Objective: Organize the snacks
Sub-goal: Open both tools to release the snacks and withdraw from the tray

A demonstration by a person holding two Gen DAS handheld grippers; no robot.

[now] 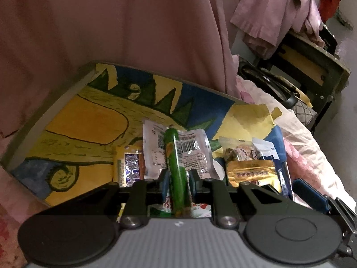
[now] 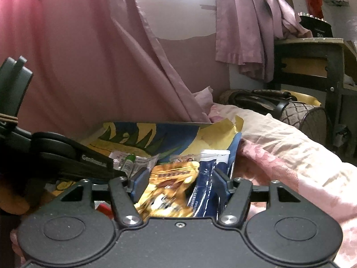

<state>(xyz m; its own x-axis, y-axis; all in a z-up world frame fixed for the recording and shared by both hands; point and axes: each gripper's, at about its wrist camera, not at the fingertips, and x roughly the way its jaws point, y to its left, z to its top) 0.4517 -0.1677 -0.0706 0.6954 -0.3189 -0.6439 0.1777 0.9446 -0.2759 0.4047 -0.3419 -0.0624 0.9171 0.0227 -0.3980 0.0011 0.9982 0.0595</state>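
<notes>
Rightward, left tool (image 1: 178, 178) clamps green sausage stick (image 1: 176, 163).

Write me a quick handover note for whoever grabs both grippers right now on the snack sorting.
Left gripper: shut on the green sausage stick, held over the clear barcode packet.
Right gripper: open, its fingers either side of the gold pouch and blue packet, gripping neither.
All snacks sit at the near end of the painted board, with a purple-and-yellow bar at the left.
Done: nothing visibly sorted. Left: place the sausage, then group the rest.
</notes>
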